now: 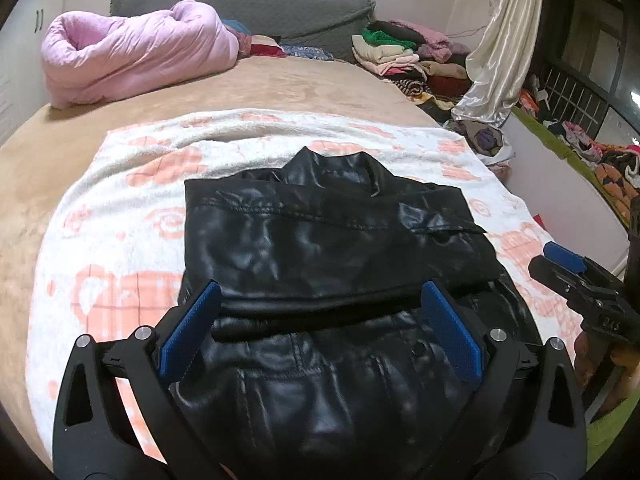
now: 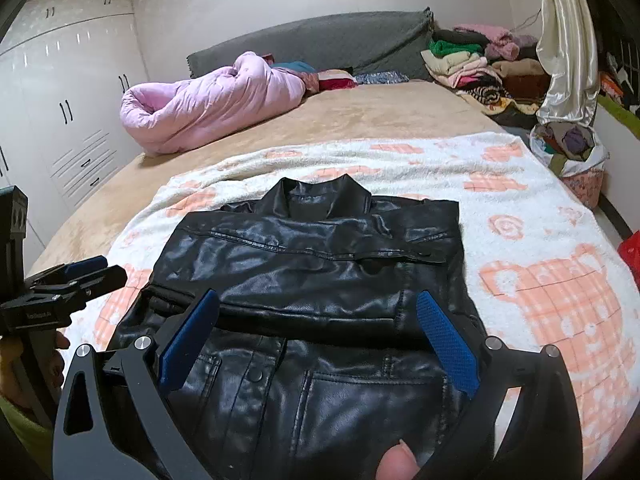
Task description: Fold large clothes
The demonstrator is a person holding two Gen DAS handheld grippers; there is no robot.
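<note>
A black leather jacket (image 1: 320, 240) lies on a white and pink patterned blanket (image 1: 120, 240) on the bed, collar away from me, sleeves folded across its body. It also shows in the right wrist view (image 2: 312, 264). My left gripper (image 1: 320, 304) is open and empty, its blue pads wide apart just above the jacket's near half. My right gripper (image 2: 318, 312) is open and empty too, over the jacket's lower hem. Each gripper shows in the other's view: the right one (image 1: 560, 264) and the left one (image 2: 84, 268), both at the jacket's sides.
A rolled pink quilt (image 1: 136, 60) lies at the far left of the tan bed (image 1: 280, 88). Stacks of folded clothes (image 1: 400, 52) sit at the far right by a grey headboard (image 2: 320, 44). White wardrobes (image 2: 60, 100) stand at the left. A cream curtain (image 1: 508, 40) hangs at the right.
</note>
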